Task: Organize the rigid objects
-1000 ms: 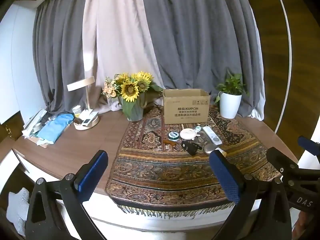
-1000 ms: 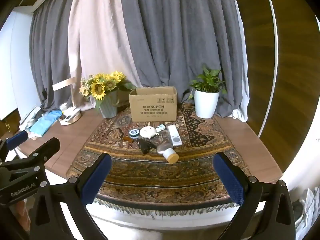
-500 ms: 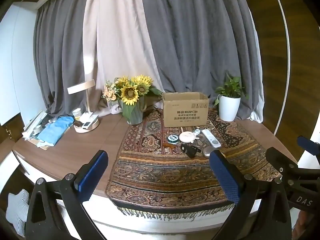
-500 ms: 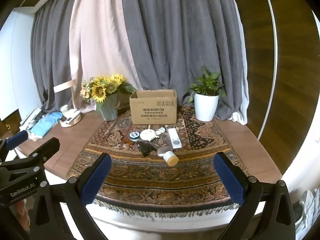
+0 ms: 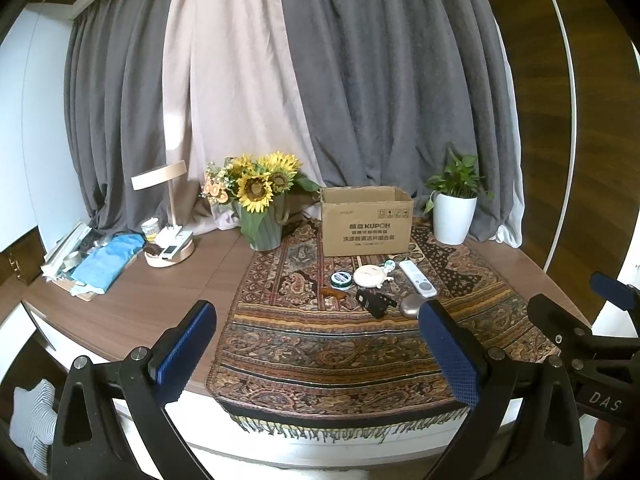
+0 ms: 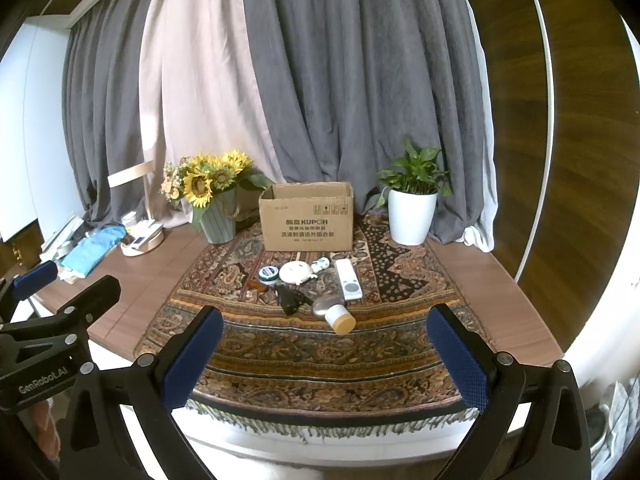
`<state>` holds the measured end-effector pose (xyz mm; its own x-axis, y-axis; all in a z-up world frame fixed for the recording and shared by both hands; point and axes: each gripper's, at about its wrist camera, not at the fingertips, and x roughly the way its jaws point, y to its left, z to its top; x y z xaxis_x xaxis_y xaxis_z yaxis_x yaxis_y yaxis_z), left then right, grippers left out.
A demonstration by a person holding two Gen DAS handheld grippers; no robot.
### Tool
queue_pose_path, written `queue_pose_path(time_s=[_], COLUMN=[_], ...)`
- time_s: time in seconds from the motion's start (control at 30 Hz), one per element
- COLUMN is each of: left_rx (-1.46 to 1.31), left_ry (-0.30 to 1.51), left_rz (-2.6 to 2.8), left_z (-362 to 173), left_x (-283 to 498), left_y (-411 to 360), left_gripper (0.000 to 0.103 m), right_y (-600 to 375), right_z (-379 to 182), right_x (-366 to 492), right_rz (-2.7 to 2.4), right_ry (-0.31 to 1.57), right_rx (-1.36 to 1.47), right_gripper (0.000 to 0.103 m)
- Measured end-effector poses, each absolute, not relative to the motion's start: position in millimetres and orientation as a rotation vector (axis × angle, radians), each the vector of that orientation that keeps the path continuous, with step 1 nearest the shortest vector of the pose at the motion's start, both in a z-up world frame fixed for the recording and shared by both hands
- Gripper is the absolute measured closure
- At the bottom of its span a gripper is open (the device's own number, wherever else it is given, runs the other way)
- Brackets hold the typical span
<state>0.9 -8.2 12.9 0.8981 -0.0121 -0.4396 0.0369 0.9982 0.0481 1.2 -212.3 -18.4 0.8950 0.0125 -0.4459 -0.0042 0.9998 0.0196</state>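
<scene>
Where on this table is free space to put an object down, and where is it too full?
Free: the rug strip between the grippers and the item cluster, and the bare wood right of the rug, before the white plant pot. Crowded: in front of the cardboard box, around the remote and the black device; also the far left corner by the lamp base.

I see sunflowers (image 5: 260,190) at 11 o'clock, plant (image 5: 454,204) at 1, lamp (image 5: 168,216) & blue cloth (image 5: 108,260) at 9, curtains (image 5: 320,80) behind.

soft daylight through curtains, sharp centre, heavy fisheye warp, dark corners
</scene>
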Motion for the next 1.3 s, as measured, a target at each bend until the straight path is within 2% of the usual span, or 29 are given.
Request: queue_pose_path(time_s=[1.3], left_rx=[0.056], left_ry=[0.439], left_rz=[-0.019], left_z=[12.7], left_x=[3.4], left_y=[-11.6], left_gripper=[0.000], right_y=[-210.9], right_z=[-17.6], right_x=[4.2], right_rz=[0.017], right_ry=[0.452], right_rx=[0.012], right_gripper=[0.000])
